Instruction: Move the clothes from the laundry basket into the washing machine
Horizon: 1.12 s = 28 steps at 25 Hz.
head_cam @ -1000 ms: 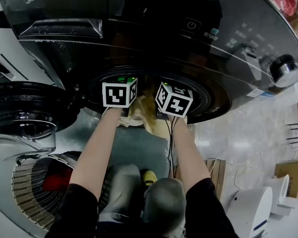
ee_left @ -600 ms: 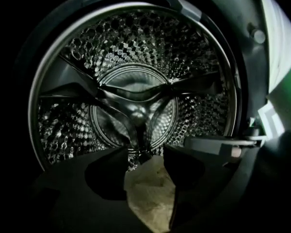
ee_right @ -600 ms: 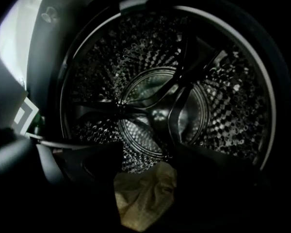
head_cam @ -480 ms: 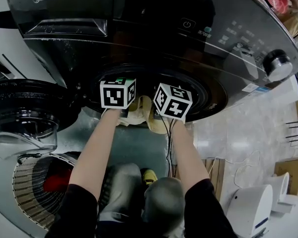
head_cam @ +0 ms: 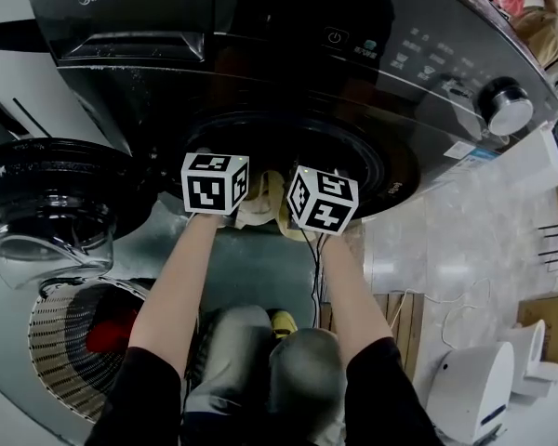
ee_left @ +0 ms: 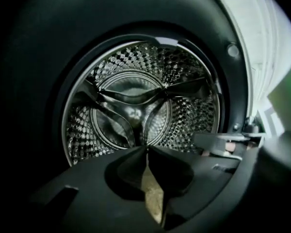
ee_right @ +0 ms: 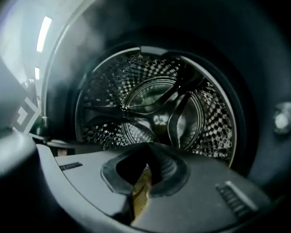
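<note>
My left gripper [ee_left: 146,148] and right gripper [ee_right: 146,166] just closed, with tan showing in each slit. Only the head view shows that garment [head_cam: 263,198] draped between them.

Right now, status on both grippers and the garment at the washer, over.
Both just closed: left gripper and right gripper pinch the beige garment. Garment at the drum mouth, not in yet. Drum looks empty, nothing blocking.
</note>
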{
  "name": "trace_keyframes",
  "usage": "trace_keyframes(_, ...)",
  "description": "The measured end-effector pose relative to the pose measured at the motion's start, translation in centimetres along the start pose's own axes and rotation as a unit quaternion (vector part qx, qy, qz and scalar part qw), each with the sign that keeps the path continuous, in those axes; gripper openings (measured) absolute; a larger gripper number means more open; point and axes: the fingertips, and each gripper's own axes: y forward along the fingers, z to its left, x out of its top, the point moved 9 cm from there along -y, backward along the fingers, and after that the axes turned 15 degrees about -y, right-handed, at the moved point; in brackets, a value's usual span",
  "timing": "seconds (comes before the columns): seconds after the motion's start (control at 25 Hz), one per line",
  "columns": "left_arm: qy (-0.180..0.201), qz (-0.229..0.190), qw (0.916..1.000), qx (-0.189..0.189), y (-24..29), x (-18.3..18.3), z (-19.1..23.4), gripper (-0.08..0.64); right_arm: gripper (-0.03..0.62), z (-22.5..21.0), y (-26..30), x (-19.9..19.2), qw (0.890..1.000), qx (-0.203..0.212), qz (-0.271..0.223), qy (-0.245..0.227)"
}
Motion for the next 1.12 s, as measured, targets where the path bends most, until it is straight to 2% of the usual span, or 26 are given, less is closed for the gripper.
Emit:
trace_keyframes(0.28, 0.001, 0.007, 0.9999, -0.007, -1.5, -0.3, -1.1, 0.011, 0.003, 0.3, -1.6, 0.4, 1.000, 0.026, 0.006, -0.007)
trace_keyframes(0.48, -0.003, 0.008, 0.9999, 0.011, -4.0, 0.6, -2.6, 0.011, 0.003, -0.3, -3.6, 1.6, 0.998, 0.053, 0.030, -0.003)
trace_keyframes(0.68, -0.019, 0.020, 0.9994, 0.021, -5.9, 1.7, -3.8, 0.011, 0.003, -0.9, -5.2, 2.8, 0.997, 0.055, 0.046, 0.001)
trace_keyframes(0.8, -0.029, 0.024, 0.9989, 0.029, -7.2, 1.8, -4.0, 0.011, 0.003, -0.9, -6.1, 3.1, 0.996, 0.060, 0.062, 0.021)
trace_keyframes(1.12, -0.032, 0.026, 0.9986, 0.035, -9.9, 1.8, -4.6, 0.011, 0.003, 0.3, -8.6, 3.7, 0.995, 0.069, 0.074, 0.023)
